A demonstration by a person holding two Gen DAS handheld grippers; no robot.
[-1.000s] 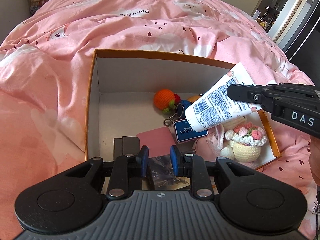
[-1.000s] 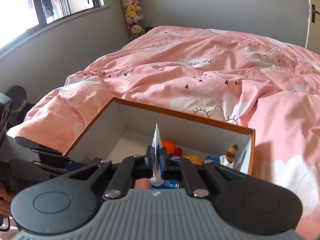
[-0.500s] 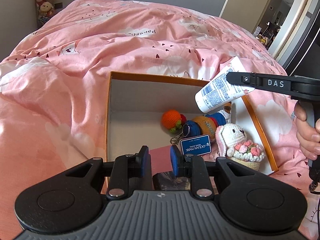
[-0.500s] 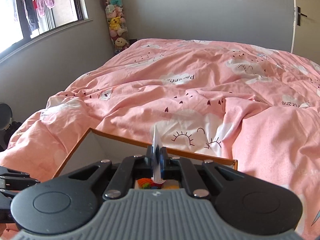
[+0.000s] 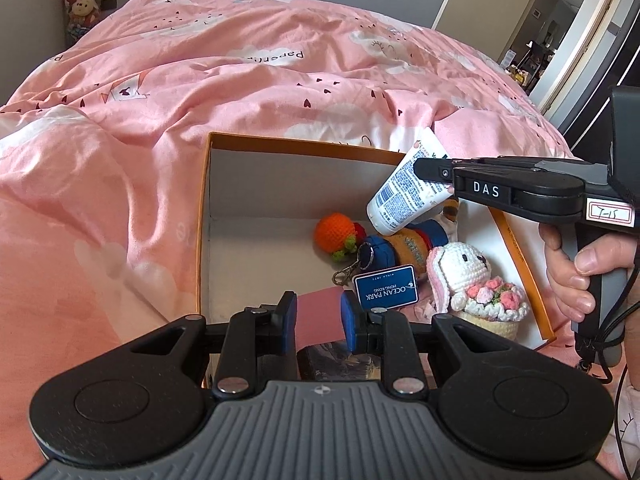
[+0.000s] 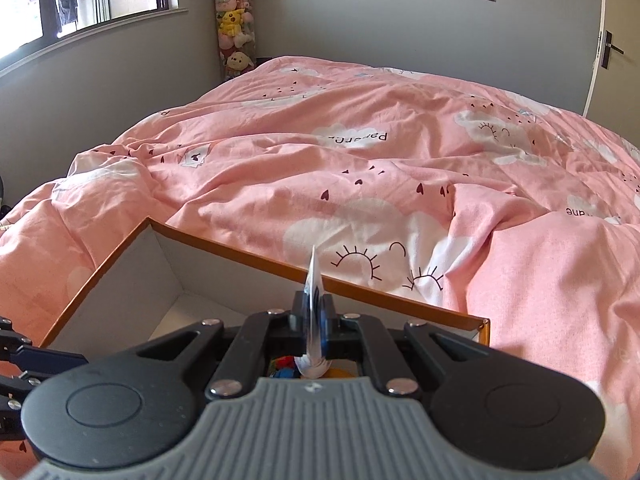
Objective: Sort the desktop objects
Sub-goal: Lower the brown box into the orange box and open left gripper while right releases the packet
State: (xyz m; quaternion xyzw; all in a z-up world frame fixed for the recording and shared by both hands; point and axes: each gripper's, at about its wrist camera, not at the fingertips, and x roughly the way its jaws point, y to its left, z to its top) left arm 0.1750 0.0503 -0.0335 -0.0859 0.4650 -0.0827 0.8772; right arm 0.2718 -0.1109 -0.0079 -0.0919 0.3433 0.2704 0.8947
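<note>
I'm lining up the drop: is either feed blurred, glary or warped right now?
Left wrist view: sharp and evenly daylit, box contents readable, fisheye bending the edges. Right wrist view: sharp, window washed out, tube seen edge-on, the tool's body hiding most of the box interior.

Box (image 5: pixel 208 216): cardboard, matt white inside, orange rim. Quilt (image 5: pixel 200 80): soft wrinkled pink cloth, printed. Tube (image 5: pixel 404 192): smooth plastic, slight sheen, printed label. Rabbit (image 5: pixel 460 268) and orange ball (image 5: pixel 334 234): crocheted yarn, nubbly. Tag (image 5: pixel 386 290): glossy blue card; its clip (image 5: pixel 346 274) metal. Left claw (image 5: pixel 318 314): matt black plastic, blue rubbery pads, shiny screws. Right claw (image 5: pixel 426 168): same matt black plastic.
</note>
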